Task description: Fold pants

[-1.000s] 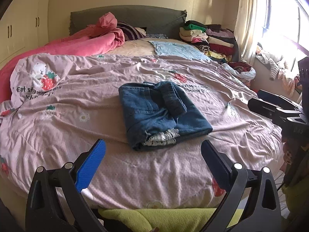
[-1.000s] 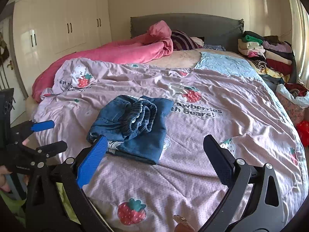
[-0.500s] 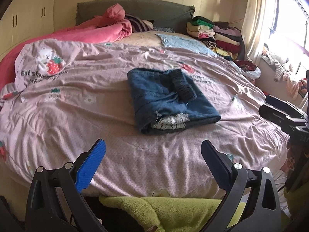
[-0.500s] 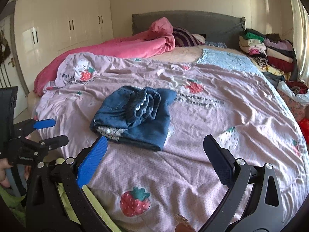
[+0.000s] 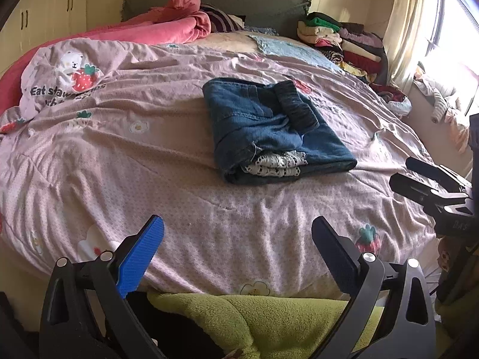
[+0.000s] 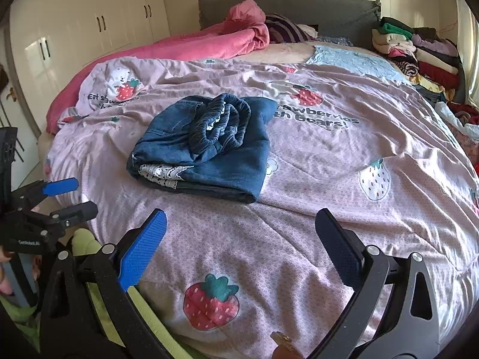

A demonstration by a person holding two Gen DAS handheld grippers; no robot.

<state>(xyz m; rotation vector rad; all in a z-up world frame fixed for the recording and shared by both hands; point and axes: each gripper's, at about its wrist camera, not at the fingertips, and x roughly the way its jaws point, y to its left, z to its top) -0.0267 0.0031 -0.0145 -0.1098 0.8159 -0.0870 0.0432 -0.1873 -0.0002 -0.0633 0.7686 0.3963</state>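
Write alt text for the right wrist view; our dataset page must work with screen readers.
Folded blue denim pants, elastic waistband on top, lie on a pink strawberry-print bedspread. The right tongs frame the foreground, open and empty, with the left tongs at the left edge. Behind are a pink blanket, stacked clothes and white wardrobes.

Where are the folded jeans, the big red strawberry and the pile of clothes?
folded jeans (image 5: pixel 239 113), left wrist view, on the top denim layer.
big red strawberry (image 6: pixel 211 303), right wrist view, on its red body.
pile of clothes (image 6: pixel 431 56), right wrist view, mid stack.
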